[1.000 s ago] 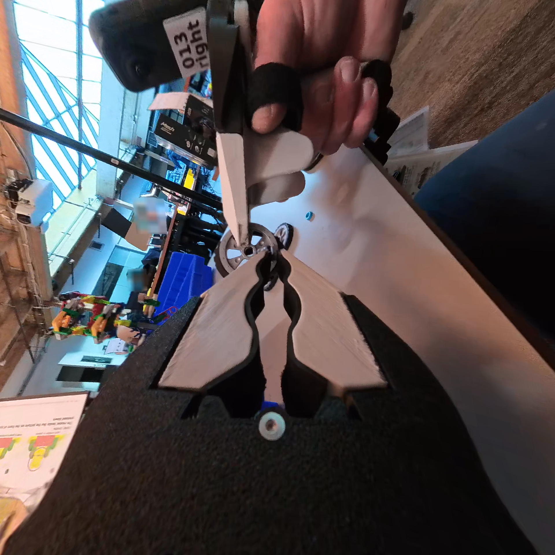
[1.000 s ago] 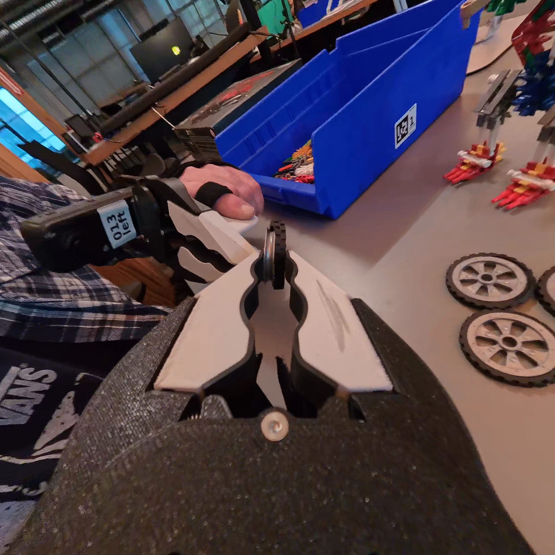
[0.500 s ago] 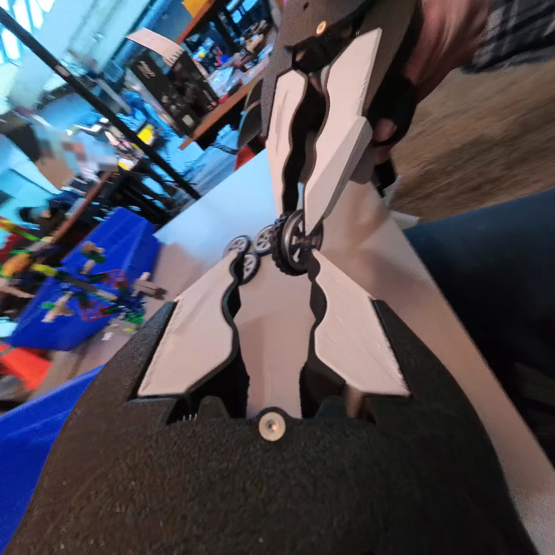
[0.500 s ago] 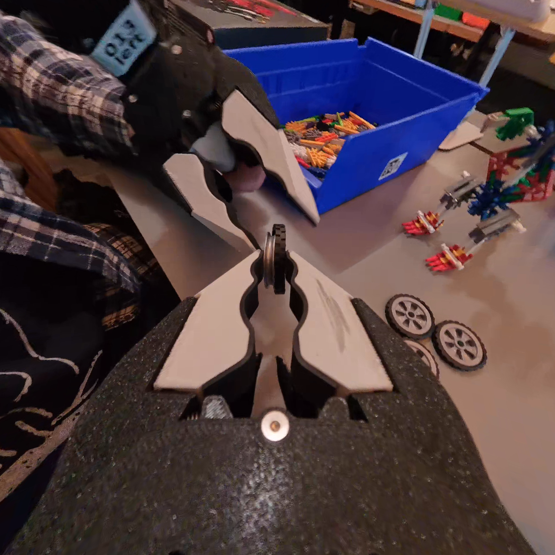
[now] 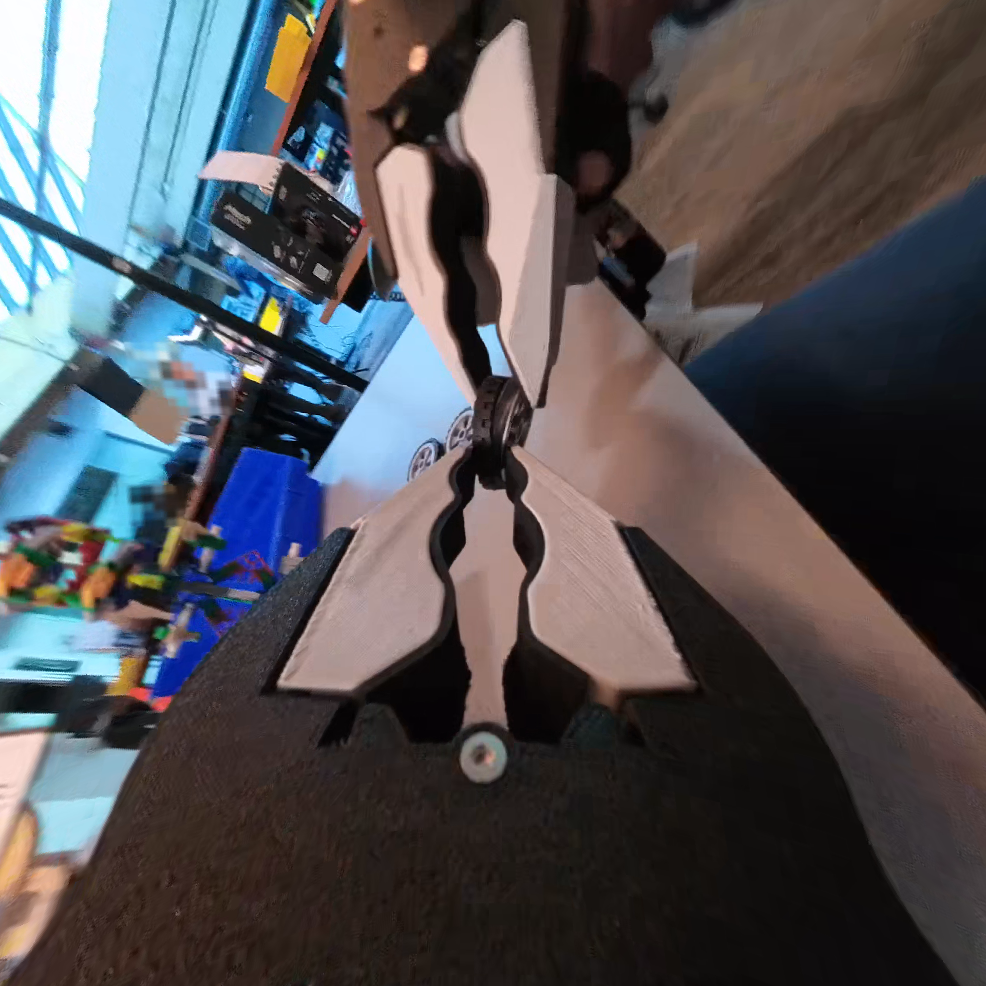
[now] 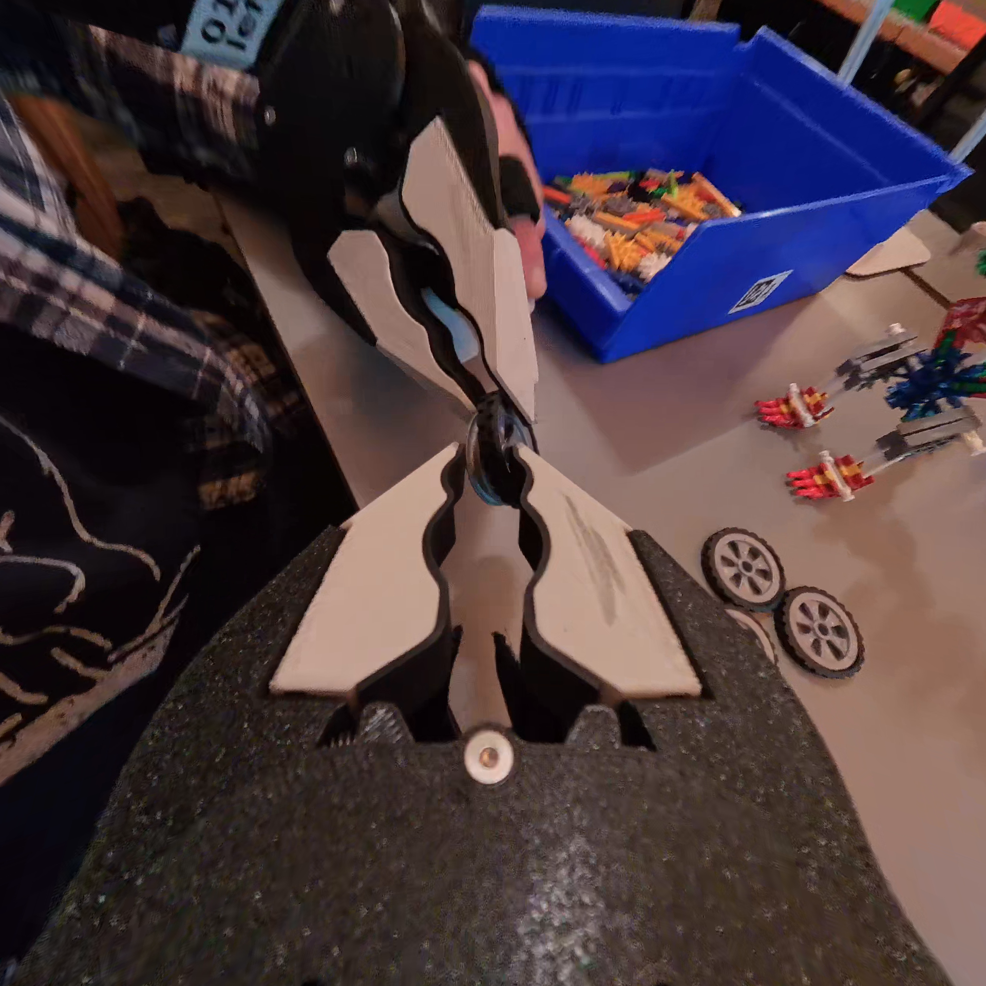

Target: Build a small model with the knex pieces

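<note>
above the near edge of the grey table point(image 6: 693, 427), the two grippers meet tip to tip, each pinching the same small wheel point(image 6: 493, 459) from opposite sides. the right gripper point(image 6: 488, 461) reaches forward, clenched on it; the left gripper point(image 5: 491, 464) comes down at a slant, likewise clenched. the wheel stands on edge, black ribbed tyre, pale grey hub. three more wheels point(image 6: 744, 568) lie flat nearby, before a blue bin point(image 6: 800, 160).
</note>
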Demonstrator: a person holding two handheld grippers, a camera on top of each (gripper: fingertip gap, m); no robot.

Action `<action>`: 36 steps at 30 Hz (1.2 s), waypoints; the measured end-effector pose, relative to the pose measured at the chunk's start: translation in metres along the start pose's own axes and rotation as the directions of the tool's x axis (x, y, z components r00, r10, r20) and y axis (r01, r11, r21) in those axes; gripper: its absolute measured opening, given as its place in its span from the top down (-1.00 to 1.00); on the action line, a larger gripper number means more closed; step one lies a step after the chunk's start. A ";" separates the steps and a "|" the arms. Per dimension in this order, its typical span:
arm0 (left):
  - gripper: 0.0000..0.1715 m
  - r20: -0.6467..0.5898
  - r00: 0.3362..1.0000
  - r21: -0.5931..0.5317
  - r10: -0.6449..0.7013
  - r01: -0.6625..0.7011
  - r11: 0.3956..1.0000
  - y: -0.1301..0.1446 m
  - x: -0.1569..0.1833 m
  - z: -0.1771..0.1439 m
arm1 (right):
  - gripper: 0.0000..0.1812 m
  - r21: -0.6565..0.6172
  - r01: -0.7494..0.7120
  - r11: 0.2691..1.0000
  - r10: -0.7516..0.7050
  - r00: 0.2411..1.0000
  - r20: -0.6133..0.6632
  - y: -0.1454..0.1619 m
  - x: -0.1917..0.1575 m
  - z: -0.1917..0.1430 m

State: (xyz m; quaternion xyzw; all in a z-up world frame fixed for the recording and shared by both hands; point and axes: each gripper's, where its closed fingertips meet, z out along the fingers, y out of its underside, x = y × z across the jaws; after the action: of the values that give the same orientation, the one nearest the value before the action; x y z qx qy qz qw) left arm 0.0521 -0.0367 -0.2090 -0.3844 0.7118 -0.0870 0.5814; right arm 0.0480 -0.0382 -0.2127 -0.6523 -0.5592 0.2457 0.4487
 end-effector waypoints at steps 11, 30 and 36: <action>0.90 0.014 0.982 -0.060 0.188 -0.186 0.981 0.012 0.012 0.007 | 0.86 -0.130 0.120 0.984 -0.119 0.993 0.016 0.020 -0.006 0.006; 0.92 -0.120 0.971 -0.195 0.205 -0.225 0.955 0.045 0.036 0.019 | 0.79 -0.332 0.250 0.909 -0.282 0.958 -0.051 0.051 0.002 0.017; 0.92 -0.148 0.974 -0.224 0.174 -0.204 0.953 0.047 0.038 0.020 | 0.87 -0.361 0.173 0.916 -0.229 0.966 -0.118 0.059 0.017 0.008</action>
State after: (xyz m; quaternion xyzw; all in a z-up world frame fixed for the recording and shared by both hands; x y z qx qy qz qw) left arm 0.0478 -0.0228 -0.2704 -0.3748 0.7861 0.0305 0.4905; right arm 0.0761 -0.0175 -0.2644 -0.6777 -0.6206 0.0429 0.3921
